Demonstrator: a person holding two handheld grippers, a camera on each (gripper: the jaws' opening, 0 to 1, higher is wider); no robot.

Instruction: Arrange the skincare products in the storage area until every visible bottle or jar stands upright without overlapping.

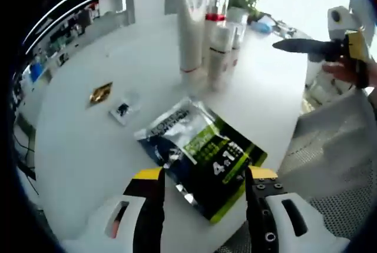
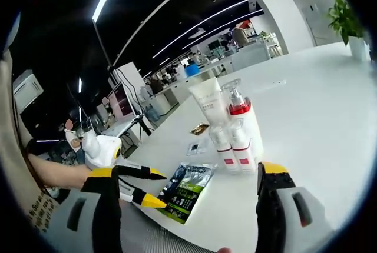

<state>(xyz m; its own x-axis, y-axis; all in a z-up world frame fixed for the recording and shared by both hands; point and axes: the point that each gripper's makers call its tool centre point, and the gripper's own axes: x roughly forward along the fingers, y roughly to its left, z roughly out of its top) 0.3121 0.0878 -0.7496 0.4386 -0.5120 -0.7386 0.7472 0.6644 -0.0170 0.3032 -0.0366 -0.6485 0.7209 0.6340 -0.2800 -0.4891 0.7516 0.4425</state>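
Left gripper hanging jaws wide, empty, over foil sachet; tall white tube standing well ahead. Right gripper gaping wide, empty, small red-banded bottles just ahead

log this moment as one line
left gripper: open over foil sachet | right gripper: open, empty | white tube, bottles: upright
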